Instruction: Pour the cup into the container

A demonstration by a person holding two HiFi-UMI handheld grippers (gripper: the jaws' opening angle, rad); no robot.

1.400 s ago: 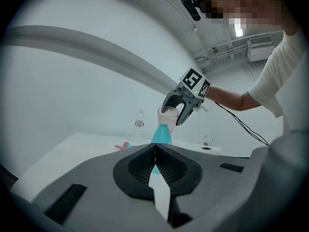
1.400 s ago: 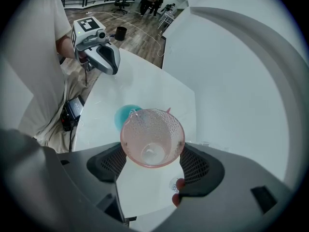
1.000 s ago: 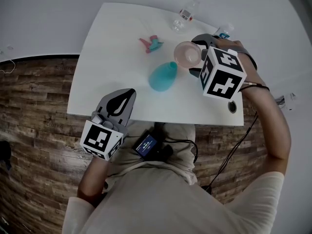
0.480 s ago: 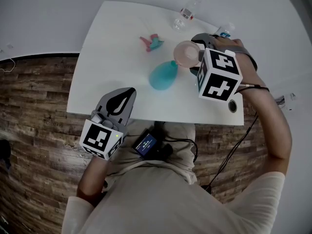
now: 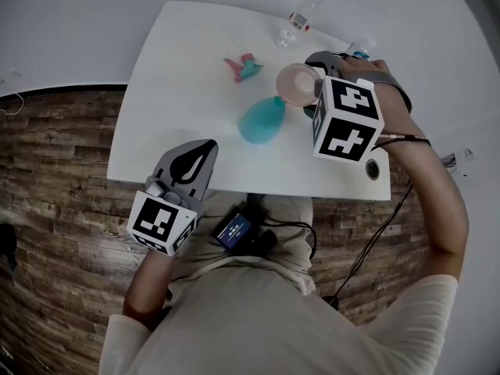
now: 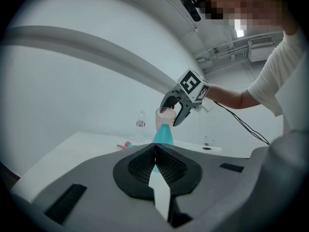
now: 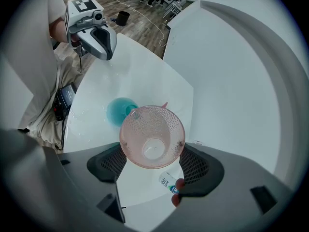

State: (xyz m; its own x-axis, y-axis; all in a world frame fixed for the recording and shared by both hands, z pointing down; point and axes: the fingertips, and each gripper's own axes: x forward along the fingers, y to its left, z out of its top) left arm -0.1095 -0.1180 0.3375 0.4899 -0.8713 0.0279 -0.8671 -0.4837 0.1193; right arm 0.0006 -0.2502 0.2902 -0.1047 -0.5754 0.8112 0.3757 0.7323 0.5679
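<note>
Two bottles beyond teal container

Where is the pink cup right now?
The pink cup is held in the right gripper, raised over the right side of the white table in the head view, right by the top of the teal container.

"Where is the pink cup?"
"In the right hand-held gripper, raised above the white desk, just beside the teal container."
"And the left hand-held gripper?"
"At the desk's near edge, jaws together."
</note>
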